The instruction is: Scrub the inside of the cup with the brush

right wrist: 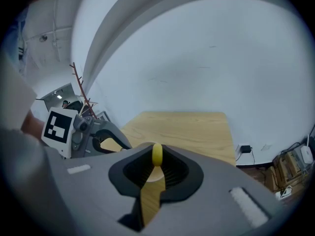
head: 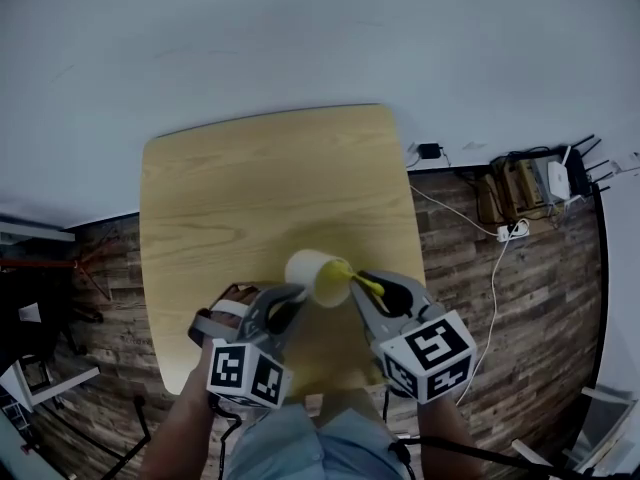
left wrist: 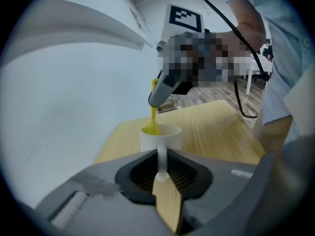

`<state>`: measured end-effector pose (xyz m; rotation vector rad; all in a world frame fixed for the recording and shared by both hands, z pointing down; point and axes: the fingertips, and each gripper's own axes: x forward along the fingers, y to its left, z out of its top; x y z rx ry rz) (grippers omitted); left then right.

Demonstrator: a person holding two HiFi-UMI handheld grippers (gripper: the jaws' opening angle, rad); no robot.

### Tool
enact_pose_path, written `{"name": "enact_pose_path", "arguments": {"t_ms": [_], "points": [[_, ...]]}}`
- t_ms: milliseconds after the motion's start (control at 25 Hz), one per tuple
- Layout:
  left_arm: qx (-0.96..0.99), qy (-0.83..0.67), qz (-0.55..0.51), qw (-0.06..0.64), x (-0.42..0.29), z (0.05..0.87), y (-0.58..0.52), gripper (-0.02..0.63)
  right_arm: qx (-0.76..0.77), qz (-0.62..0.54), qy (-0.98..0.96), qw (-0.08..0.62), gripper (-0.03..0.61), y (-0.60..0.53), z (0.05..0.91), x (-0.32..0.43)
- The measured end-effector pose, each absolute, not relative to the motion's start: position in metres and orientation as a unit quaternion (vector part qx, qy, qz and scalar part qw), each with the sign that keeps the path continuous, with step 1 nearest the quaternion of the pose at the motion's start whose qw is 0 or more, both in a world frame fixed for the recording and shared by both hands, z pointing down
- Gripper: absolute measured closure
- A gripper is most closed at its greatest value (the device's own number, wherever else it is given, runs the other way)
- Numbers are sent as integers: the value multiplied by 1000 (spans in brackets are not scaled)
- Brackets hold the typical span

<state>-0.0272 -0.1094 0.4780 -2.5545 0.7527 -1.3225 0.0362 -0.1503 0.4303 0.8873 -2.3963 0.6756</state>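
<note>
- Now we hold the left gripper closed on the thin white handle of the cup. The handle is pinched between the two jaws, and the cup's body sits just past their tips.
- Our right gripper is clamped on the yellow handle of the brush, which pokes out between its jaws.
- From the head view, the cup sits over the near part of the wooden table, between the two grippers. The left gripper is at its near-left side and the right gripper just to its right.
- The cup is tipped with its mouth turned to the right, and the brush's yellow head sits in that mouth.
- We cannot tell whether the cup touches the tabletop.
</note>
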Motion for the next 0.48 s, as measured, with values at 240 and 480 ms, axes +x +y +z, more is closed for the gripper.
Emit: {"name": "enact_pose_path", "arguments": {"t_ms": [240, 480], "points": [[-858, 283, -425, 52, -27, 477, -111, 538, 337, 273, -865, 253, 540, -132, 449, 52], [-860, 284, -420, 56, -24, 479, -113, 538, 340, 325, -853, 225, 540, -113, 454, 48]]}}
